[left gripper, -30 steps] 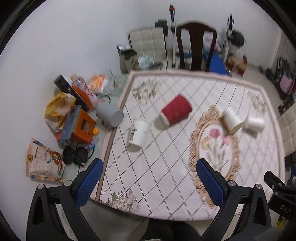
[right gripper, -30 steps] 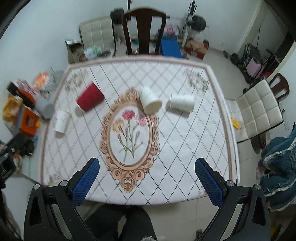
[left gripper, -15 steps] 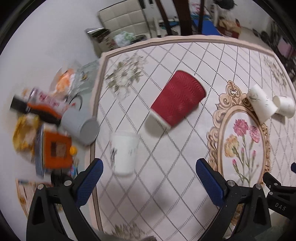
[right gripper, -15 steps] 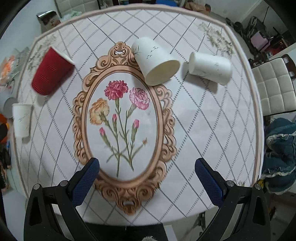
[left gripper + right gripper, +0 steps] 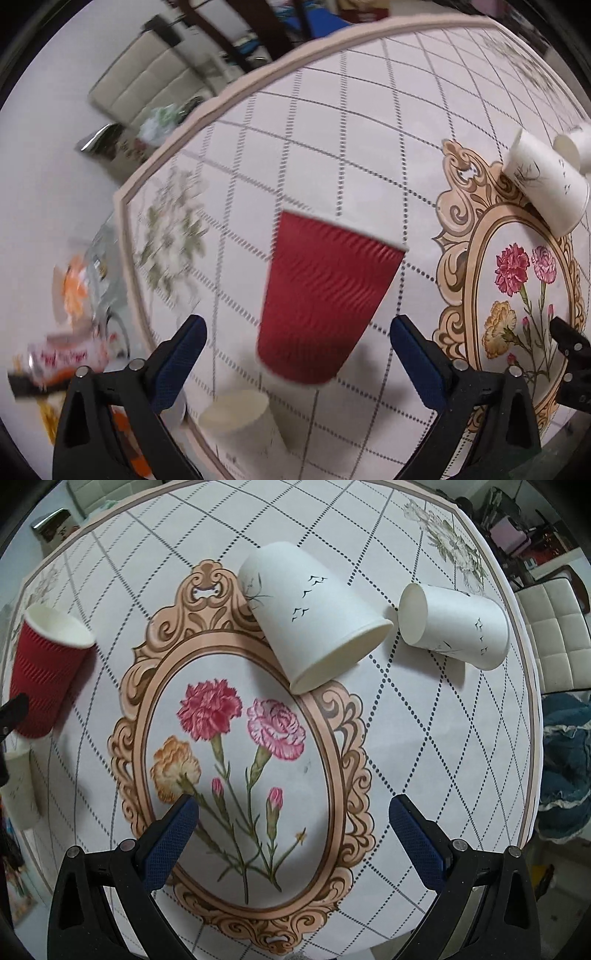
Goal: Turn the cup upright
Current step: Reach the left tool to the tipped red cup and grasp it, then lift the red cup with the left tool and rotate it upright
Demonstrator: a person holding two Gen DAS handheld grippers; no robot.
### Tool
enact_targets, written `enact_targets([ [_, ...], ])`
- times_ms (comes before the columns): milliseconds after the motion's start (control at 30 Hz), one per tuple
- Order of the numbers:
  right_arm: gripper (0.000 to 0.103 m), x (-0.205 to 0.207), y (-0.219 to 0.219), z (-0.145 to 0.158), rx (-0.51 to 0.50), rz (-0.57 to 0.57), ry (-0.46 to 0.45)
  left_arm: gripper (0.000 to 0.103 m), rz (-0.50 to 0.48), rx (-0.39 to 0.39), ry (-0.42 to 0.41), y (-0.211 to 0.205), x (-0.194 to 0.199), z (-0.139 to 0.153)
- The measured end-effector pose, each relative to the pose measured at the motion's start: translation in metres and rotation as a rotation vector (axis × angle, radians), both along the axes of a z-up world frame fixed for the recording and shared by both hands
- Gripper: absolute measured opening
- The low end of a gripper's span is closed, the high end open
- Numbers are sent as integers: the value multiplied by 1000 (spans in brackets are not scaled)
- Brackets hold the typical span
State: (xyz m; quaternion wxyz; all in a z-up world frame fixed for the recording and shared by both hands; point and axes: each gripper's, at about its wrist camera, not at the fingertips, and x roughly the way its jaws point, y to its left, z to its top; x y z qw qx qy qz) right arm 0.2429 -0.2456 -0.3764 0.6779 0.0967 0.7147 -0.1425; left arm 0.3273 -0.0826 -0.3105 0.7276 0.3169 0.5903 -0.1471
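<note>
A red ribbed paper cup (image 5: 325,299) lies on its side on the patterned tablecloth, straight ahead of my open left gripper (image 5: 295,332), whose jaws stand apart on either side of its base end. It also shows in the right wrist view (image 5: 44,672) at far left. Two white paper cups lie on their sides: a larger one (image 5: 314,616) at the top of the oval flower frame and a smaller one (image 5: 458,624) to its right. My right gripper (image 5: 291,823) is open and empty above the flower print, short of the larger cup.
Another white cup (image 5: 243,417) stands on the cloth near the table's left edge, below the red cup. Clutter lies on the floor at left (image 5: 70,332). Chairs stand beyond the far edge (image 5: 147,81) and at the right (image 5: 554,627).
Both grippers have moved forward and down toward the table. The red cup now sits between the left jaws; the white cups loom larger in the right view.
</note>
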Motion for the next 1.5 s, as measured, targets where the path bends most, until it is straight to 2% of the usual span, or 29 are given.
enact_targets([
  [267,103,15,-14,-14,-10,-50,31,96,-102,48,69,-20,12,-36],
  [333,103,15,-18,-15,-11,-62,34,79,-108,44,76,-21,14,-40],
  [367,103,16,-18,-15,-13,-68,35,78,-106,47,76,-22,16,-41],
  [567,103,15,-22,-9,-25,-86,31,77,-81,20,58,-17,15,-32],
  [833,103,-1,-40,6,-25,-92,11,77,0,-8,38,-12,-10,-4],
  [1000,103,-14,-50,24,-29,-93,-24,77,76,-49,42,-7,-39,24],
  [1033,103,-18,-43,23,-30,-93,-24,77,96,-54,45,-5,-47,29],
  [1167,103,-32,-61,15,-5,-93,-6,77,200,-94,93,-1,-74,35],
  [1267,103,-46,-64,11,-3,-68,8,77,306,-143,165,-2,-98,28],
  [1433,103,-68,-84,-1,-10,-38,29,77,527,-276,356,-5,-135,-1],
  [1500,103,-74,-94,-6,-14,-36,40,77,592,-308,386,-8,-141,-12],
])
